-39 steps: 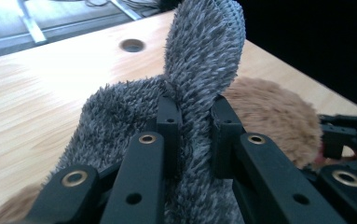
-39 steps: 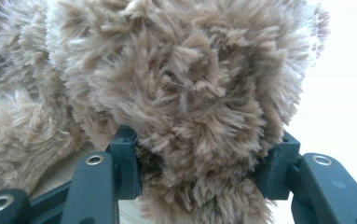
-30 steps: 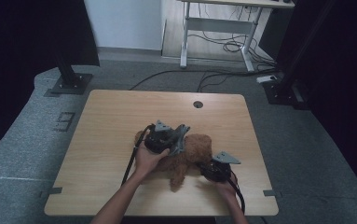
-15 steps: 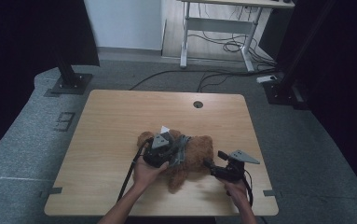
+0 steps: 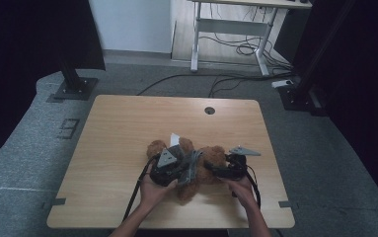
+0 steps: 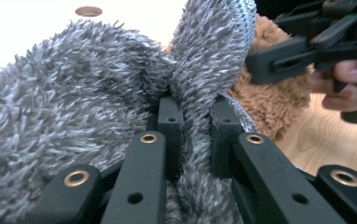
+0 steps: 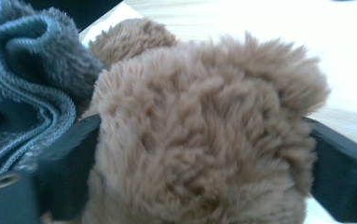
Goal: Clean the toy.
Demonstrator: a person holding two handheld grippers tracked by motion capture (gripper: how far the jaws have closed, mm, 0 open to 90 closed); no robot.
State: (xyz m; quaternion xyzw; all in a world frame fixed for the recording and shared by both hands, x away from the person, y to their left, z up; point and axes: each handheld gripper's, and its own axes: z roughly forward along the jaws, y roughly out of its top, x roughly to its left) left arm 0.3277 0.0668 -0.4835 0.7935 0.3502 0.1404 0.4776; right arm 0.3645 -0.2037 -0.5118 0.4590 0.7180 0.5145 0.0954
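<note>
The left tongs (image 6: 192, 135) were clamped hard on a fold of the fuzzy grey garment (image 6: 73, 93), pads nipped narrow with the pile bunching up between them. Over on the other side, the right tongs (image 7: 204, 140) had just been opening, and they stood wide with the teddy bear (image 7: 199, 130) sitting between the jaws, fur brushing both sides but nothing squeezing it as far as I could tell.

From above, the bear (image 5: 215, 157) lay near the front edge of the bench (image 5: 127, 123), its length running roughly left to right between the two hands, grey cloth (image 5: 192, 165) draped over its middle. The bear's brown head end lay toward the right tongs (image 5: 223, 170), straight ahead of them; the left tongs (image 5: 181, 170) had the cloth.

The bear was shaggy, tan-brown and soft; the garment was plush grey with a stitched hem.
</note>
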